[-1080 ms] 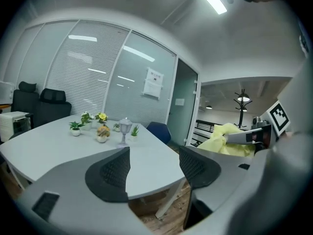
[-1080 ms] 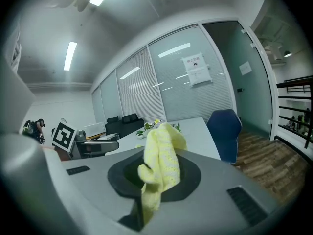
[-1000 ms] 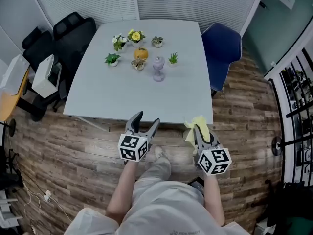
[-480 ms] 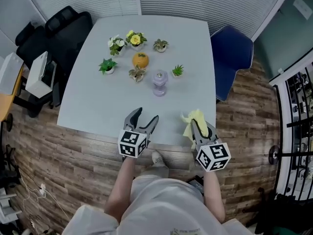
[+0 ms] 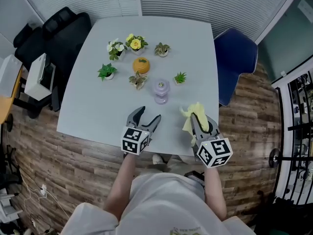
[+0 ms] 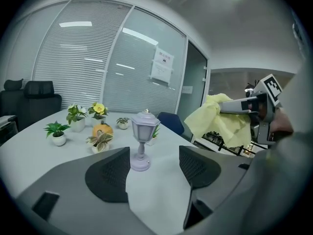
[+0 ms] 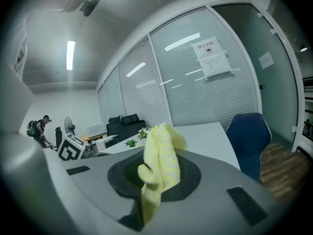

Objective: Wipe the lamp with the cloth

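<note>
A small pale purple lantern-shaped lamp (image 5: 161,91) stands upright on the grey-white table (image 5: 98,111); the left gripper view has the lamp (image 6: 142,140) straight ahead, past the jaws. My left gripper (image 5: 145,118) hovers over the table's near edge, open and empty, short of the lamp. To the right, my right gripper (image 5: 198,123) is shut on a yellow cloth (image 5: 191,117), which bunches up between the jaws in the right gripper view, cloth (image 7: 156,169). The cloth (image 6: 220,119) also hangs at the right in the left gripper view.
Several small potted plants (image 5: 136,42) and an orange pumpkin-like ornament (image 5: 141,65) stand behind the lamp. A blue chair (image 5: 236,62) is at the table's right side, black chairs (image 5: 58,38) at its left. Wood floor lies below.
Both grippers have moved forward, from over the floor to over the table's near edge, closer to the lamp. The cloth stays gripped.
</note>
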### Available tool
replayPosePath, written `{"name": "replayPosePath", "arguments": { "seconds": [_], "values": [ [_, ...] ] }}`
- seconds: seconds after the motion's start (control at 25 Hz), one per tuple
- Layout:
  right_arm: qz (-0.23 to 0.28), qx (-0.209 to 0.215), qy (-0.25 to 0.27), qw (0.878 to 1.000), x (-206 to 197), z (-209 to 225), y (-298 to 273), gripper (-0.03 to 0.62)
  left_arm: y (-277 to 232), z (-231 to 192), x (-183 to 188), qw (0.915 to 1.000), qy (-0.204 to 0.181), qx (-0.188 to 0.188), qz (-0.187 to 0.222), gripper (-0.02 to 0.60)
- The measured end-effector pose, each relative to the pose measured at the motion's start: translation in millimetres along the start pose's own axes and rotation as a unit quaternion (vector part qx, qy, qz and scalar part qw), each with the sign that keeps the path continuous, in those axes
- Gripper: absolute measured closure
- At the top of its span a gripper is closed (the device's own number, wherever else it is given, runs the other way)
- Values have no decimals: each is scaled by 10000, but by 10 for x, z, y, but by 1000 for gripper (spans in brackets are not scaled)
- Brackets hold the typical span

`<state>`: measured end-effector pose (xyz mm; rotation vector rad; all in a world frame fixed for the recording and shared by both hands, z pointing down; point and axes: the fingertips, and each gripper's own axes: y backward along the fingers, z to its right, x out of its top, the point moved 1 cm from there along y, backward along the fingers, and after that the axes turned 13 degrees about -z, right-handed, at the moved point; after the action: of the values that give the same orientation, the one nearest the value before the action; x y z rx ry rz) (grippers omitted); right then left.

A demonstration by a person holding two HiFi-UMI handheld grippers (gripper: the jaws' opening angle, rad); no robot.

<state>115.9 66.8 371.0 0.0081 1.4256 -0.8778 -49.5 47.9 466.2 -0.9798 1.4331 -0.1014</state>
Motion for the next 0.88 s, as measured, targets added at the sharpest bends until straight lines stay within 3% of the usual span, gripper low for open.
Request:
{"name": "replayPosePath", "arguments": {
  "seconds": [0.32, 0.88],
  "values": [
    [85, 380, 23, 9992, 265, 0, -393, 559, -265, -205, 29, 9993, -256, 100, -234, 285],
    [116, 828, -217, 9963, 488, 179, -859, 559, -1022, -442, -156, 9961, -338, -239, -784, 285]
  ]
}}
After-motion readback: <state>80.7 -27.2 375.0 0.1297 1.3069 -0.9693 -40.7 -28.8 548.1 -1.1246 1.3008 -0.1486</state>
